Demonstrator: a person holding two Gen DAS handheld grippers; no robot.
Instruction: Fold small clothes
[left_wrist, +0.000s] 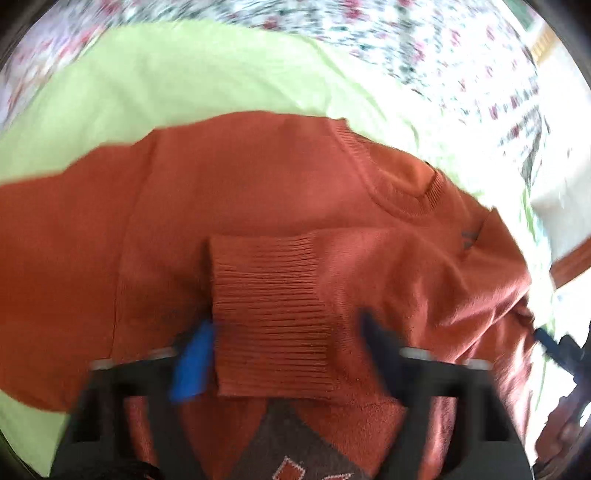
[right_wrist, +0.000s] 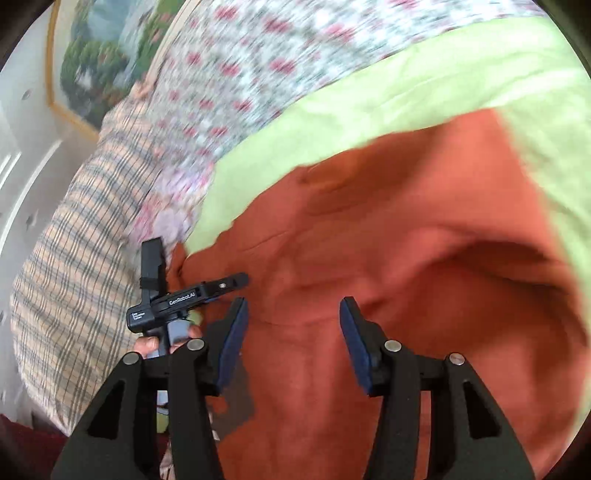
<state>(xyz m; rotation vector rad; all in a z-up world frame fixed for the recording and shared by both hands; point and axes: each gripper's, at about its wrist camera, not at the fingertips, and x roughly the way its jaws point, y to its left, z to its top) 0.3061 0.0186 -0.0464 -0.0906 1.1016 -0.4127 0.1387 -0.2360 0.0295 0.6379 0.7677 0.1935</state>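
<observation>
An orange knit sweater (left_wrist: 258, 177) lies on a light green sheet (left_wrist: 155, 74), its round collar (left_wrist: 402, 192) towards the right. One sleeve is folded across the body, and its ribbed cuff (left_wrist: 273, 314) lies flat between the blue pads of my left gripper (left_wrist: 284, 354), whose jaws stand apart over it. A dark grey patterned part of the sweater (left_wrist: 306, 454) shows below the cuff. My right gripper (right_wrist: 291, 332) is open above the sweater's plain orange body (right_wrist: 406, 240), with nothing between its fingers. The left gripper (right_wrist: 218, 291), held by a hand (right_wrist: 147, 345), shows at the sweater's edge in the right wrist view.
A floral bedspread (right_wrist: 240, 74) lies under the green sheet (right_wrist: 443, 81). A plaid pillow (right_wrist: 74, 258) sits at the left, with a framed picture (right_wrist: 103, 55) on the white wall behind. The right gripper's tip (left_wrist: 554, 343) shows at the right edge of the left wrist view.
</observation>
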